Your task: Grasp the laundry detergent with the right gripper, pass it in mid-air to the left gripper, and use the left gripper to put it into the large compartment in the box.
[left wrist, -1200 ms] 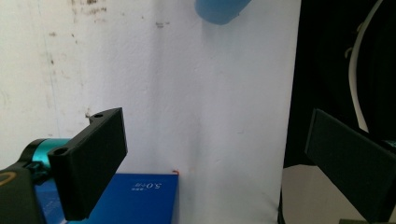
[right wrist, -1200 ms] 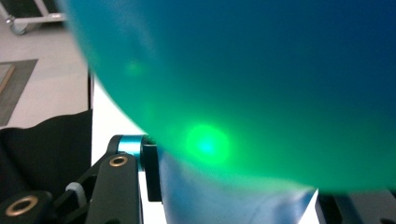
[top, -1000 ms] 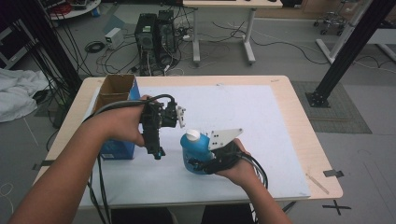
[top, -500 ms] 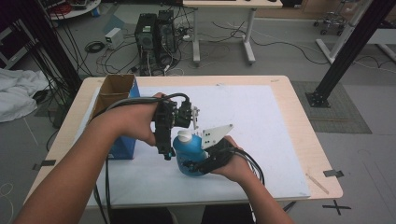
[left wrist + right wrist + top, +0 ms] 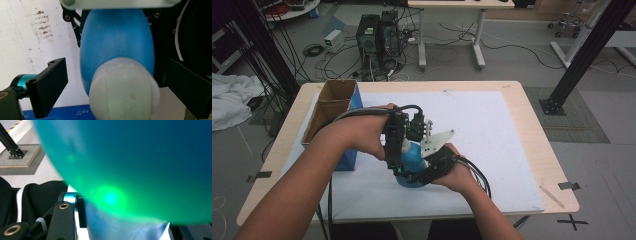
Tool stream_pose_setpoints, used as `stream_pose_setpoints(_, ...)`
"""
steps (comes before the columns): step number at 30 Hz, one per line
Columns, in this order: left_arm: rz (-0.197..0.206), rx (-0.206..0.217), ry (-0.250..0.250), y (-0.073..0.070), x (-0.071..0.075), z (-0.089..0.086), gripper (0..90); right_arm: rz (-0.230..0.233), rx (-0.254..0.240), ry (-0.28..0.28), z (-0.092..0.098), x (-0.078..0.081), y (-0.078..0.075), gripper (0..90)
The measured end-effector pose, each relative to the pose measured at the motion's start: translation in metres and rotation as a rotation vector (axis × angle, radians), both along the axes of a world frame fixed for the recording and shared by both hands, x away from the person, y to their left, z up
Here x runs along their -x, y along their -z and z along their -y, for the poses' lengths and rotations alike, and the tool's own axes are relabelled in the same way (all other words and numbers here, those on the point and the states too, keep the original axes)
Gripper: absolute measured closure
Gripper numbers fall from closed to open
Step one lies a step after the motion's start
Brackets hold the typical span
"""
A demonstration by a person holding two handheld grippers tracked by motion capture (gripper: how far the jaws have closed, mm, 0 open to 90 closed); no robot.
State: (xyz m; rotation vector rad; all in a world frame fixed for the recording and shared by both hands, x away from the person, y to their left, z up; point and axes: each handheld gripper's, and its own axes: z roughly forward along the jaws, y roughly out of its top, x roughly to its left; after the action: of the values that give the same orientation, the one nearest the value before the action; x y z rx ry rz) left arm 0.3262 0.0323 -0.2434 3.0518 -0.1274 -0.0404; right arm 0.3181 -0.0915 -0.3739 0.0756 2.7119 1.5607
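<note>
I had the right gripper (image 5: 424,172) clamped on the blue bottle (image 5: 412,159), held above the white surface (image 5: 492,130). Its white cap (image 5: 124,91) pointed straight at my left gripper (image 5: 117,87), whose fingers (image 5: 48,83) stood wide on either side of it, not touching.

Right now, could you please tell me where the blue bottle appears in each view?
High view: the blue bottle sits low centre, between both hands, with the left tool at its neck.
Left gripper view: it fills the centre, white cap nearest the camera.
Right gripper view: its body spans the upper frame, tinted green.
Shared landmark: the white mat.
</note>
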Motion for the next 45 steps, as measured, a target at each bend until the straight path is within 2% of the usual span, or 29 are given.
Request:
stream_pose_setpoints(10,0.008,-0.028,0.003,0.004,0.001,0.004,5.5,0.016,-0.005,0.001,-0.002,0.000,-0.001,46.5)
stream_pose_setpoints(15,0.023,-0.040,0.003,0.007,0.000,0.007,5.5,0.008,-0.009,0.001,-0.003,0.002,-0.001,46.5)
stream_pose_setpoints(26,0.028,-0.060,0.009,0.009,0.001,0.008,5.8,0.005,-0.011,-0.005,-0.004,0.002,-0.001,46.5)
stream_pose_setpoints(28,0.031,-0.062,0.012,0.009,0.002,0.008,9.5,0.006,-0.013,0.000,-0.005,0.003,-0.002,46.5)
stream_pose_setpoints(38,0.035,-0.070,0.016,0.010,0.002,0.008,9.5,0.002,-0.014,-0.005,-0.006,0.003,-0.002,46.5)
stream_pose_setpoints(41,0.034,-0.077,0.008,0.010,0.002,0.008,13.1,0.002,-0.014,-0.003,-0.006,0.003,-0.002,46.5)
stream_pose_setpoints(45,0.041,-0.084,0.009,0.011,0.002,0.008,13.1,0.010,-0.014,-0.003,-0.007,0.003,-0.002,46.5)
